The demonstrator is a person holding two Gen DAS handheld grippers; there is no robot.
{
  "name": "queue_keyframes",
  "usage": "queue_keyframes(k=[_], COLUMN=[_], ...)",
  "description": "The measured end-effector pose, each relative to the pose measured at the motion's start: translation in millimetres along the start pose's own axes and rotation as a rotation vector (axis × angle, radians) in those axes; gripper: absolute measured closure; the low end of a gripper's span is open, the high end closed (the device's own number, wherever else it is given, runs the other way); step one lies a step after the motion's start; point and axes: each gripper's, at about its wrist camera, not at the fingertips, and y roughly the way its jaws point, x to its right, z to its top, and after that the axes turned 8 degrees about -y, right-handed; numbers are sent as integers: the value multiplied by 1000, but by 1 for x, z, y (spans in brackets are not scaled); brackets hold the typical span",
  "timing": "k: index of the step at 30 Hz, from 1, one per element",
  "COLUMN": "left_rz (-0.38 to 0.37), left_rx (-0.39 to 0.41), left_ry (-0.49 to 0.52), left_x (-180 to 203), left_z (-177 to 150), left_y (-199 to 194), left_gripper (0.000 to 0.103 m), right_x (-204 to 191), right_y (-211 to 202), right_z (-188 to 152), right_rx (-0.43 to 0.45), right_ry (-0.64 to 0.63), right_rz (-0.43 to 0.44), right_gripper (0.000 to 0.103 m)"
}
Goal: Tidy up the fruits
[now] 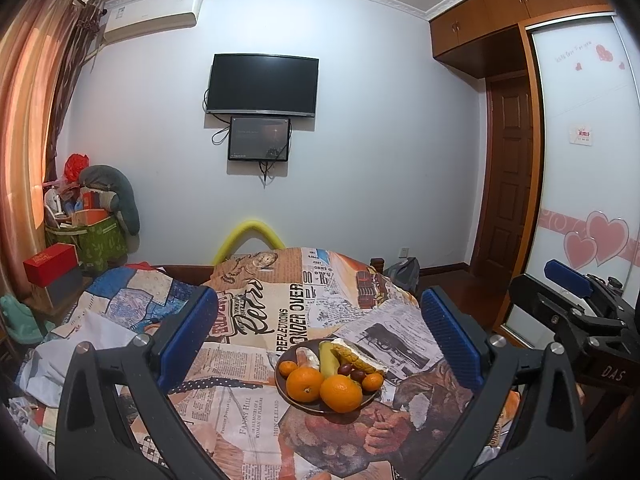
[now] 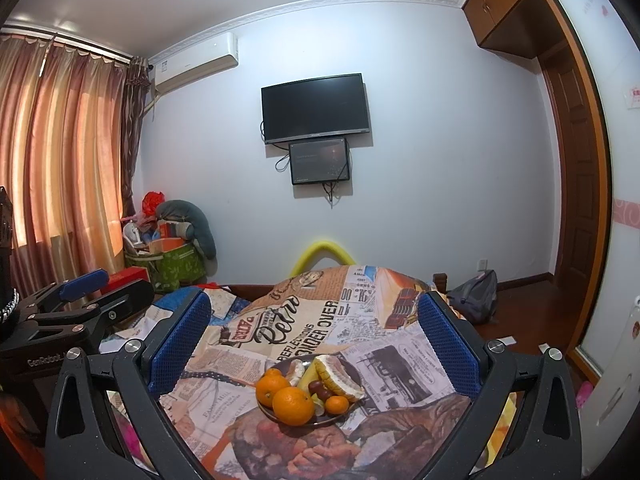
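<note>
A dark plate (image 1: 289, 397) of fruit sits on a table covered with a newspaper-print cloth (image 1: 248, 412). It holds two big oranges (image 1: 340, 393), small tangerines (image 1: 372, 381), a banana (image 1: 327, 358), dark grapes (image 1: 352, 372) and pomelo pieces (image 1: 362, 354). My left gripper (image 1: 318, 336) is open and empty, above and short of the plate. My right gripper (image 2: 314, 340) is open and empty, also short of the plate (image 2: 320, 422); the front orange (image 2: 293, 405) lies between its fingers in view. The right gripper shows at the right of the left wrist view (image 1: 576, 292).
A bed with patchwork bedding (image 1: 120, 304) lies left of the table. A green storage box (image 1: 100, 240) and red box (image 1: 50, 264) stand by the curtain. A backpack (image 2: 474, 294) lies on the floor at the right. Wardrobe (image 1: 580, 160) on the right.
</note>
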Motion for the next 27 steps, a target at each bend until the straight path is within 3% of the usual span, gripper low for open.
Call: queue_keyframes(k=[27], left_rz=[-22], left_rx=[-28], left_ry=[8], left_x=[1], left_z=[-1], left_y=[7], left_gripper=[0], right_x=[2], right_y=[8], right_z=[-4], right_rx=[-17], right_ry=[1], right_rz=[-4], right_gripper=[0])
